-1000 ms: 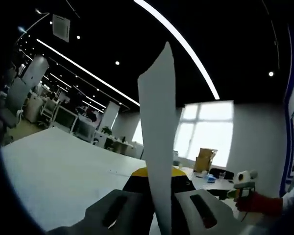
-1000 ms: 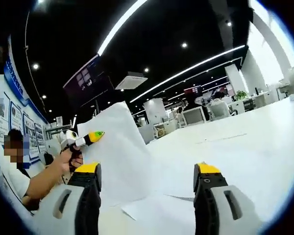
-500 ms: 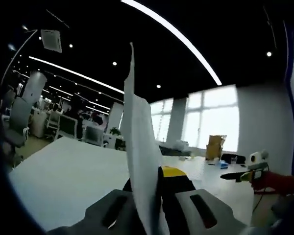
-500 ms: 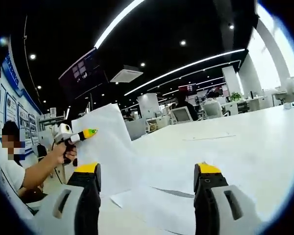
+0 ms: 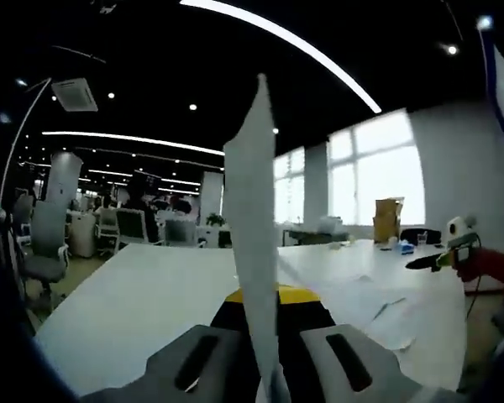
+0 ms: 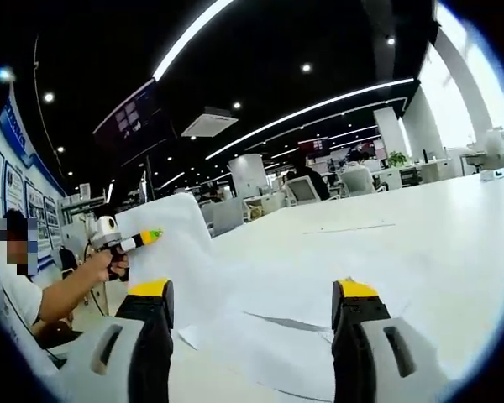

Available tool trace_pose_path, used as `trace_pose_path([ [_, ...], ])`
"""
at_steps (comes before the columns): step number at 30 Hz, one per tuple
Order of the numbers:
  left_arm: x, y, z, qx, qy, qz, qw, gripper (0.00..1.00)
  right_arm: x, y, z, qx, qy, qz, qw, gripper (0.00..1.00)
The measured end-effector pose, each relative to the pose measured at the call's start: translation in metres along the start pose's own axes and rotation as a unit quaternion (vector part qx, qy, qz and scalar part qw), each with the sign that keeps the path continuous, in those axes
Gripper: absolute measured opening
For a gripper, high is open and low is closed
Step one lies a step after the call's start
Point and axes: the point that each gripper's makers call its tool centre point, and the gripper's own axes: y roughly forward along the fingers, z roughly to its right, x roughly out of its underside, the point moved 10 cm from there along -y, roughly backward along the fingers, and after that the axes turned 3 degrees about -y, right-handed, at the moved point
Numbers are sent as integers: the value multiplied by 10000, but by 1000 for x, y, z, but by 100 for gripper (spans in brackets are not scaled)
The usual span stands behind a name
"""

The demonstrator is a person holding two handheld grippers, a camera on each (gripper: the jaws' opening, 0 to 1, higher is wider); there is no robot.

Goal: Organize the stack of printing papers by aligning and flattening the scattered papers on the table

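Your left hand-held gripper (image 5: 273, 336) pinches one upright sheet (image 5: 256, 235) above the tabletop (image 6: 420, 227), while the right (image 6: 252, 336) gapes empty over loose sheets (image 6: 269, 323); rough lowering could crease it.

text: none legible — wall posters (image 6: 4, 189) too blurred to read

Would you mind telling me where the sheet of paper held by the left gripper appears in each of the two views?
Left gripper view: the held sheet stands edge-on at centre, rising from the left gripper.
Right gripper view: it hangs at left, beside that gripper.
Shared landmark: the white table.
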Motion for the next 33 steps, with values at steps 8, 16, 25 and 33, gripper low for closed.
trace_pose_path([
  [8, 14, -6, -4, -77, 153, -75, 9998, 6, -3, -6, 3, 84, -138, -68, 9998, 72],
  [16, 32, -14, -8, -99, 310, -67, 9994, 6, -4, -8, 2, 88, -170, -167, 9997, 73],
  [25, 50, -15, -14, -198, 356, -144, 9991, 6, -7, -11, 3, 144, -332, -245, 9990, 73],
  [33, 56, -14, -16, -213, 402, -153, 9988, 6, -12, -11, 5, 246, -480, -353, 9979, 76],
])
